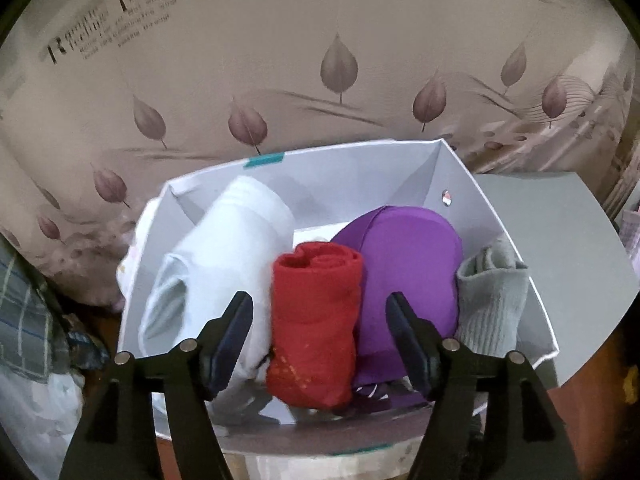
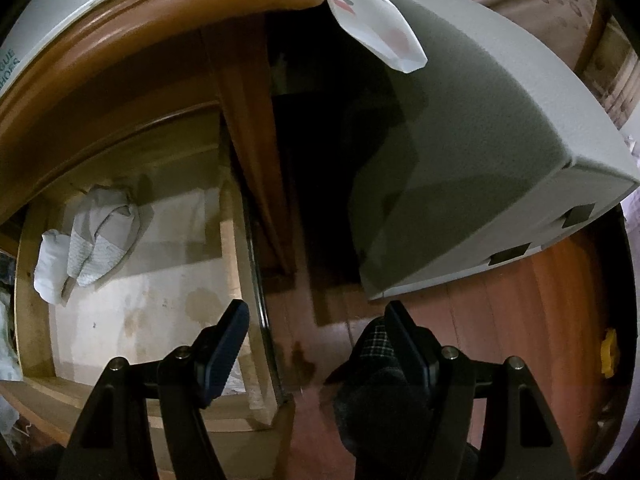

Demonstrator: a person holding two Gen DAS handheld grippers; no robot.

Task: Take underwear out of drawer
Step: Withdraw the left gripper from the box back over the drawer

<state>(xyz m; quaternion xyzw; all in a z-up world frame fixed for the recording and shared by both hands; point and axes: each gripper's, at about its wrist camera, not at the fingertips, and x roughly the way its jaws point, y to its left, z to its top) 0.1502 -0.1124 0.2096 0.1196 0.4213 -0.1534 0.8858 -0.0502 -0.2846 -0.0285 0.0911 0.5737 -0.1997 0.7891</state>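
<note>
Left wrist view: the left gripper [image 1: 319, 336] hangs open astride a red rolled fabric bundle [image 1: 314, 326] in a white cardboard box [image 1: 496, 216], one of four rolls; closing off-centre could snag the purple roll [image 1: 404, 268]. Right wrist view: the right gripper [image 2: 316, 338] gapes, a dark checked cloth [image 2: 376, 364] against its right finger; one white crumpled underwear piece [image 2: 86, 242] lies far-left in the wooden drawer [image 2: 36, 308].

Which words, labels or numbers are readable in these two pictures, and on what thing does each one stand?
"R…": a large dark word on the beige leaf-printed fabric, blurred after the first letter.
Small lines beside it and at the top right: too blurred to read.
"…QUE" over "…HOES": cut-off teal letters on the white box edge.
Red and teal marks on the white paper flap: not letters.
</note>
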